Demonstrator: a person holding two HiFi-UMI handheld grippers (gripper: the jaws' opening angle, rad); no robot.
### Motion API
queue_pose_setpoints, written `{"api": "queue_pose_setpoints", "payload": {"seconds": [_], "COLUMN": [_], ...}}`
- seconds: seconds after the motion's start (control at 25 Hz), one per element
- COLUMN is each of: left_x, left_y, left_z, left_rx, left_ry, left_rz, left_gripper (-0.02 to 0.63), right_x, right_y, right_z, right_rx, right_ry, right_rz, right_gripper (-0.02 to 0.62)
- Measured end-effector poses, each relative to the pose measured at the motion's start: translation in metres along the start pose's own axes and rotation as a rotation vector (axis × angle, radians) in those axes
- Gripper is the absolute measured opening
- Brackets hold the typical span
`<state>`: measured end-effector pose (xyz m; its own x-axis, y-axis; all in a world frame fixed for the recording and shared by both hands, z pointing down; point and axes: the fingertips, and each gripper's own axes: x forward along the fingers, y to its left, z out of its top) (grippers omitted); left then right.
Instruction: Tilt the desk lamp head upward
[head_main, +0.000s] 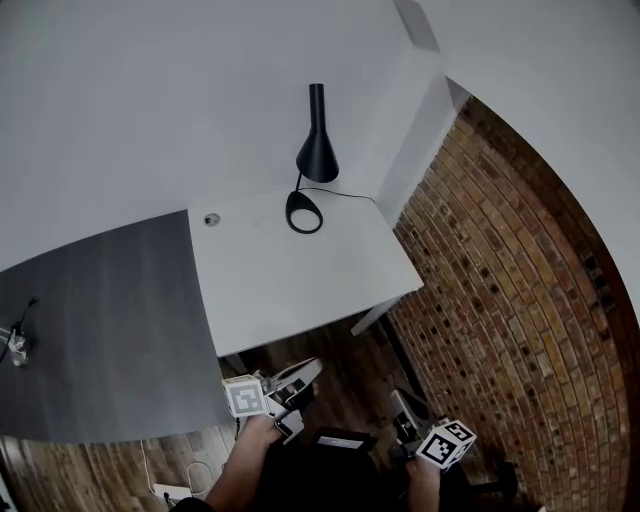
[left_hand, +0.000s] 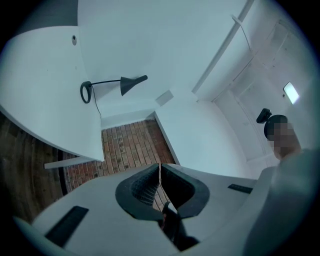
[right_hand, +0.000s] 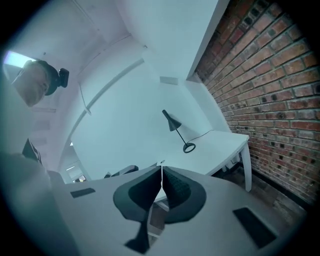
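So the slim black desk lamp with the cone head (head_main: 317, 150) sits at the far corner of the white table (head_main: 300, 290), well apart from both tools. The left tool (head_main: 308, 368) and right tool (head_main: 400, 402) are both clenched on nothing.

My worry: that thin ring base (head_main: 304, 212) looks light, so shoving the head up with one tool could tip or slide the whole lamp, or tug the black cord (head_main: 350, 194).

The right tool's view gives the lamp side-on against the brick wall (right_hand: 280, 75), so the head's angle reads clearly. The head view only looks down on it.
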<state>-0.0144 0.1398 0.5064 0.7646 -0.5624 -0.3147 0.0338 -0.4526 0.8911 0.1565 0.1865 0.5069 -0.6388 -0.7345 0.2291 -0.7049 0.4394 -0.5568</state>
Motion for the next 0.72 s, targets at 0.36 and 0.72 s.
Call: {"api": "queue_pose_setpoints", "payload": {"seconds": [0.36, 0.72], "left_x": [0.033, 0.103], "left_y": [0.03, 0.047], "left_z": [0.033, 0.072], "left_rx": [0.033, 0.141], "left_ry": [-0.018, -0.089], "left_rz": [0.069, 0.17], "left_gripper": [0.014, 0.014], "right_x": [0.057, 0.119], "right_y": [-0.042, -0.11], "right_z": [0.028, 0.096], "right_rx": [0.064, 0.103], "right_ry": [0.019, 0.061], "right_rz": [0.083, 0.234], "right_gripper": [0.015, 0.015]}}
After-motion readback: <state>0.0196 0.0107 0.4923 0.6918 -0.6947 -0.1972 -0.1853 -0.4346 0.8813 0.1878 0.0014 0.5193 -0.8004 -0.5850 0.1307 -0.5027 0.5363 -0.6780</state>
